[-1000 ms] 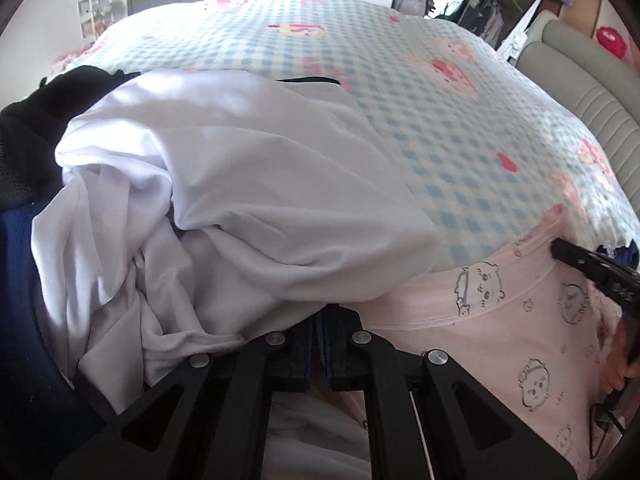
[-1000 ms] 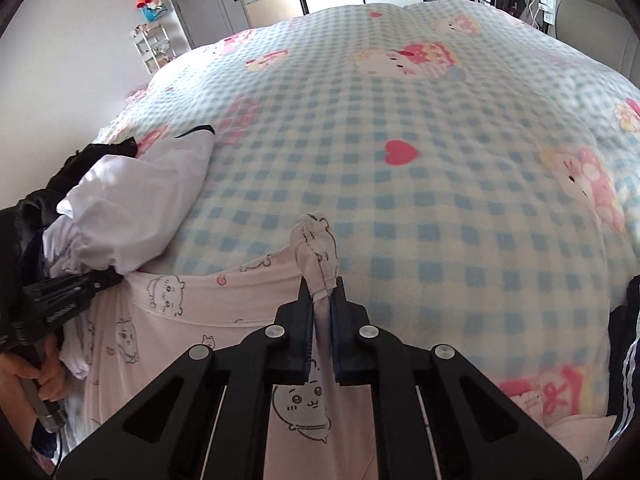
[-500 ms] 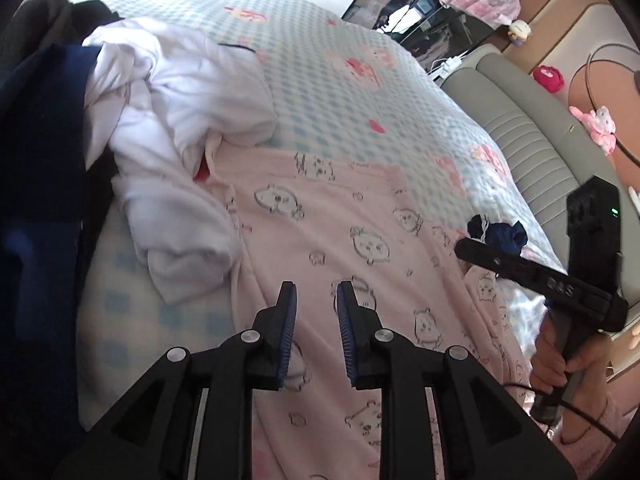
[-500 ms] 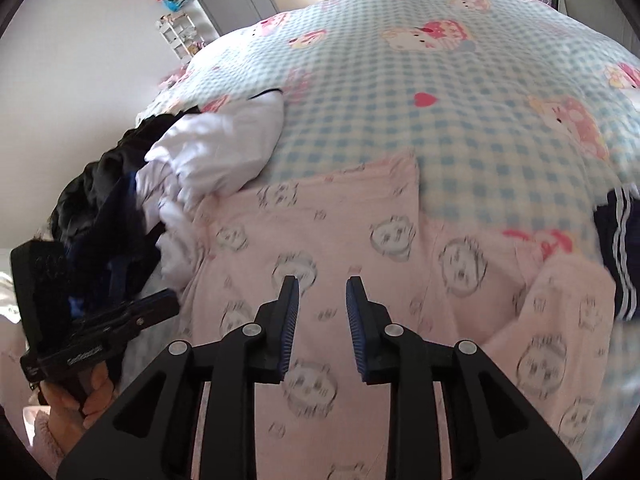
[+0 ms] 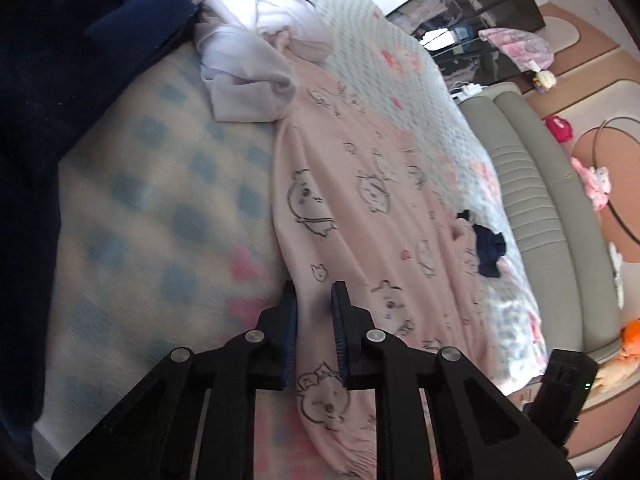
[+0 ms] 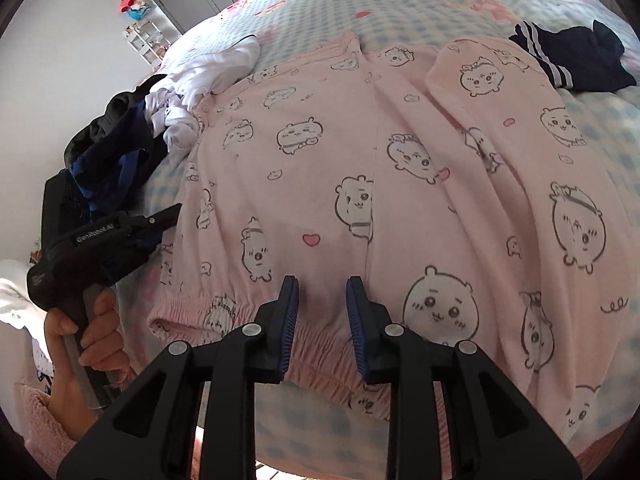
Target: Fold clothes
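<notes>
Your left gripper (image 5: 313, 312) is closing, fingers straddling the pajamas' (image 5: 360, 216) edge, not yet pinching. Your right gripper (image 6: 322, 306) hangs parted, empty, over their waistband (image 6: 224, 312). White shirt (image 6: 200, 76) upper left.

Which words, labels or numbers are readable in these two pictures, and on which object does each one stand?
One small white print runs along the side of the black left gripper, seen in the right wrist view; it is too small and blurred to read.
The pink pyjama garment with cartoon animal faces carries only drawings, no letters.
In the left wrist view, no text shows.
</notes>
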A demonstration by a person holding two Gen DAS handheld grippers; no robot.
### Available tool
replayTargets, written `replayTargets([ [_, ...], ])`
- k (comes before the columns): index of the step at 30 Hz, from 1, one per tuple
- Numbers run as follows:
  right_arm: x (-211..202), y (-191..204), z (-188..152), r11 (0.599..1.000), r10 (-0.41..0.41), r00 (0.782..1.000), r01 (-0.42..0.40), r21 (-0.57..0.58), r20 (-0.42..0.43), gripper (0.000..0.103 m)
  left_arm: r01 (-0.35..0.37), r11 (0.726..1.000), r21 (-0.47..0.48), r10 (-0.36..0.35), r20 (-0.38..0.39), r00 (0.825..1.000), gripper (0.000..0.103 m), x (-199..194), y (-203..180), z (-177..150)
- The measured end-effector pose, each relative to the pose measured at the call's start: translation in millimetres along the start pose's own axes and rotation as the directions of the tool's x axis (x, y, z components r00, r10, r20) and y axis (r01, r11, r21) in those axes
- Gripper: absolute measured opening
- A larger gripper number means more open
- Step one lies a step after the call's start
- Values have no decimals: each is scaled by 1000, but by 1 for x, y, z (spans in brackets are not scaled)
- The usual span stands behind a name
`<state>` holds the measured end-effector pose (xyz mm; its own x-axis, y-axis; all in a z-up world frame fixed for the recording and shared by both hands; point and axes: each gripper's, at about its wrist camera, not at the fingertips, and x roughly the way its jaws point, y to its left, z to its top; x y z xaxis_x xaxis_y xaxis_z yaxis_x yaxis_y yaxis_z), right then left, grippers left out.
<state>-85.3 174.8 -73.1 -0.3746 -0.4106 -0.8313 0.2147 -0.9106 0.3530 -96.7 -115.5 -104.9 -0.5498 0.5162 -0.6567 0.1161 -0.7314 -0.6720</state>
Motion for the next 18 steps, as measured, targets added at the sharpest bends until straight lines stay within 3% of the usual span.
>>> replayTargets([
  [1,-3,0,-3,1000,0,1000,0,1,6,25,-31,999,24,30,20,999,3,-6,-5,-2],
  [4,-9,6,-3,1000,-18,999,18,-9,34,26,-114,992,58,110,69,992,1,-24,-14,-5],
  [9,-12,4,-2,996,-81,996,82,-29,40,26,-185,982,27,183,71,981,1,-41,1,-7],
  [11,-11,0,-5,995,-94,995,94,-23,27,26,-197,980,-8,197,49,979,2,-41,11,-10],
  [13,-12,-3,-7,996,-85,996,86,-16,30,26,-158,986,-51,159,20,987,3,-41,17,-14],
  [15,-16,-4,-8,997,-79,996,80,-19,45,26,-104,992,-73,104,-4,995,18,-38,17,-19],
  [16,-17,-5,-8,997,-79,996,80,-16,50,26,-90,993,-78,90,-4,996,39,-38,15,-23],
  [17,-18,-6,-8,997,-76,996,77,-8,55,26,-65,995,-79,65,-4,998,46,-36,14,-27],
  [18,-17,-6,-8,997,-72,996,72,-4,53,26,-47,996,-81,45,-22,999,46,-33,13,-29],
])
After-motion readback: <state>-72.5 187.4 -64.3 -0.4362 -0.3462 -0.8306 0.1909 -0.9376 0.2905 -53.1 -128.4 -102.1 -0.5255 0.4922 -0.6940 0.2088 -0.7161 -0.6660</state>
